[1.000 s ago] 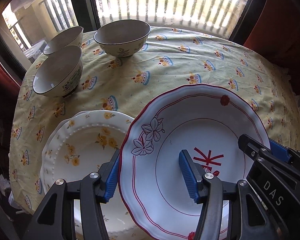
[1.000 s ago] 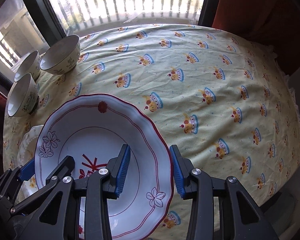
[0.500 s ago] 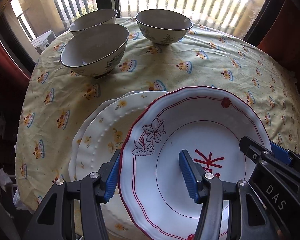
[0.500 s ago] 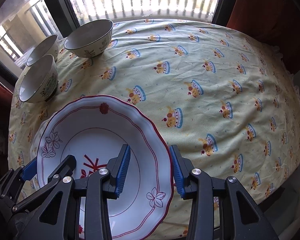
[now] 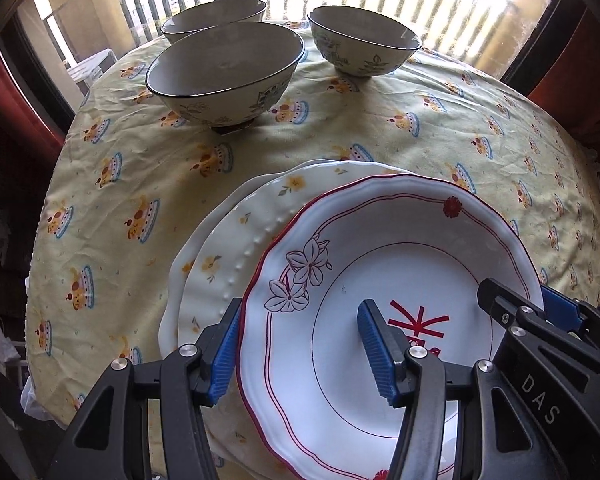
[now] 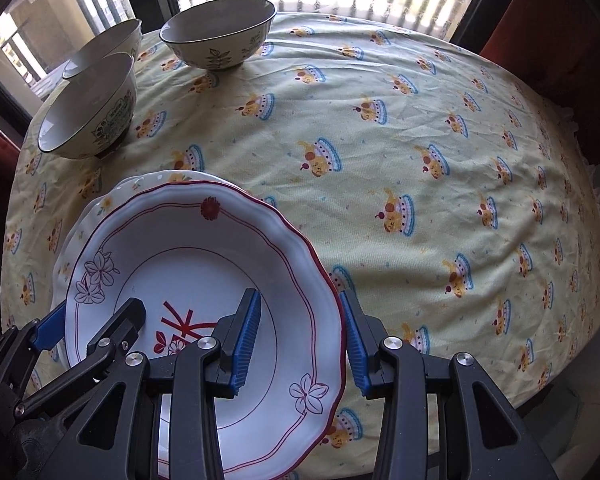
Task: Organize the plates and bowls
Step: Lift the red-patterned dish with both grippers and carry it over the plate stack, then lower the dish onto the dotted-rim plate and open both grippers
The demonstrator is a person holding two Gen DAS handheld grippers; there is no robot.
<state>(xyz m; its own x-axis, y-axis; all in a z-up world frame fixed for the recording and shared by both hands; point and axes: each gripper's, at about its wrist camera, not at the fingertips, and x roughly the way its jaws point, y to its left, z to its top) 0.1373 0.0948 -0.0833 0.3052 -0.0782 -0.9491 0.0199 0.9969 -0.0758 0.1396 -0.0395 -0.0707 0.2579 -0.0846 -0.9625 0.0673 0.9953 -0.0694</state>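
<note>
Above the yellow-flowered plates (image 5: 236, 240) at the near left of the desk (image 6: 420, 160), the red-rimmed plate (image 5: 380, 280) is carried by both tongs at once. The left tongs (image 5: 300, 344) straddle its left rim, one blue pad outside the edge and the other down in the well, so they are closed on the rim. The right tongs (image 6: 300, 336) grip the opposite rim in the same manner, the right pad pressed against the outer edge (contact of the inner pad is less plain, yet the plate hangs from the pair). Compared with a second ago, the carried plate has travelled leftward and away from the person: it then sat beside the flowered plates and covered only their right edge, whereas it now overlaps most of them, leaving a crescent of beaded rim exposed at left. The three bowls, namely the nearest bowl (image 5: 224, 76), the far-left bowl (image 5: 214, 16) and the right bowl (image 5: 364, 40), appear much closer in the left view, which confirms the forward advance. Judged from this, the stacking step is nearly complete; what remains is centring over the lower plates, lowering until the plates nest, and release. The bowls stand separate, not yet gathered.
</note>
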